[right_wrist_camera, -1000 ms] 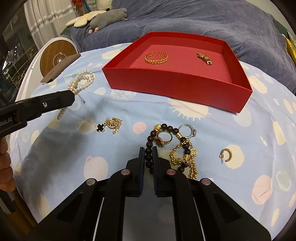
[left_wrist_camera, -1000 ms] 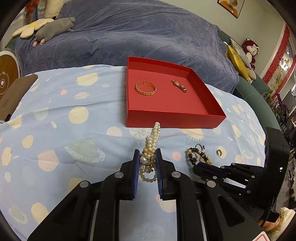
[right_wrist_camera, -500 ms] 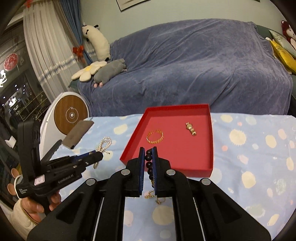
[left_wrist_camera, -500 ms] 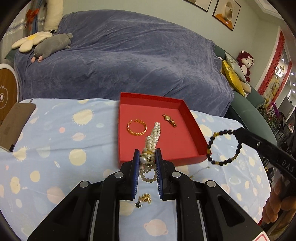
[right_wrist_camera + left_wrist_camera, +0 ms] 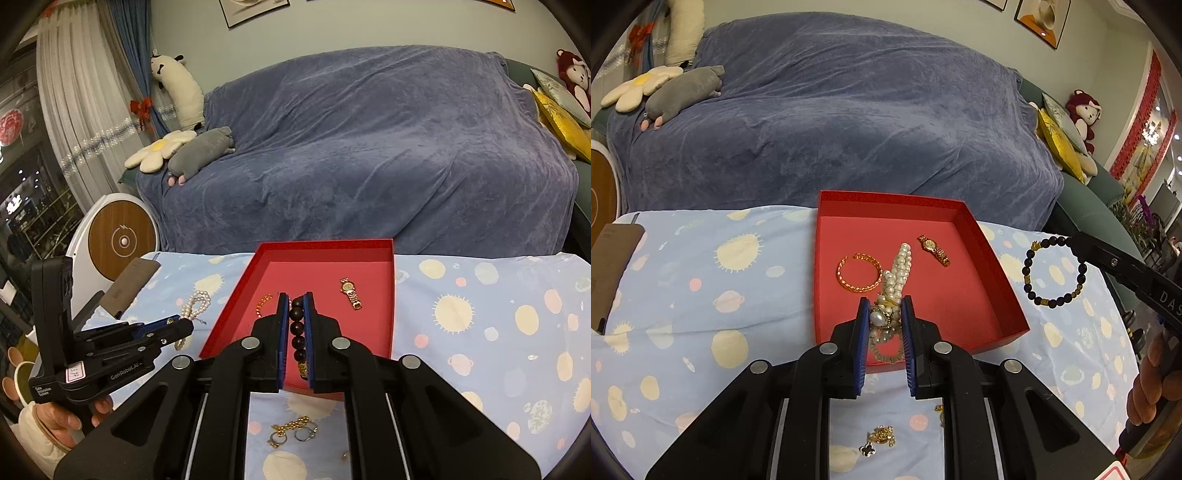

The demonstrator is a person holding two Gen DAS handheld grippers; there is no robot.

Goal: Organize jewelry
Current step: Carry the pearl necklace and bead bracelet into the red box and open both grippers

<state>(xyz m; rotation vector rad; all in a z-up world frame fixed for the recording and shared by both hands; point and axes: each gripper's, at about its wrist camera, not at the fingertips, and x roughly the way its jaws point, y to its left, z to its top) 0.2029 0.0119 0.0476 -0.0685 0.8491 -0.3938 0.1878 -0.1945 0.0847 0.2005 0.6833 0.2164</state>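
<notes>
Your left tongs [image 5: 884, 314], clamped on the white pearl strand [image 5: 899, 271], and right tongs [image 5: 295, 314], clamped on the dark wooden bead bracelet [image 5: 1054, 273], have lifted both off the table; pearls over the shallow red cardboard box [image 5: 975, 295], bracelet beside it, ready for dropping in.

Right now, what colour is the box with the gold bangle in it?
Red, inside and out. The box shows best in the left wrist view.

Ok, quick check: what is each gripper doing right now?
Left gripper: shut on the pearl bracelet, held above the red box.
Right gripper: shut on the dark bead bracelet, also lifted.
</notes>
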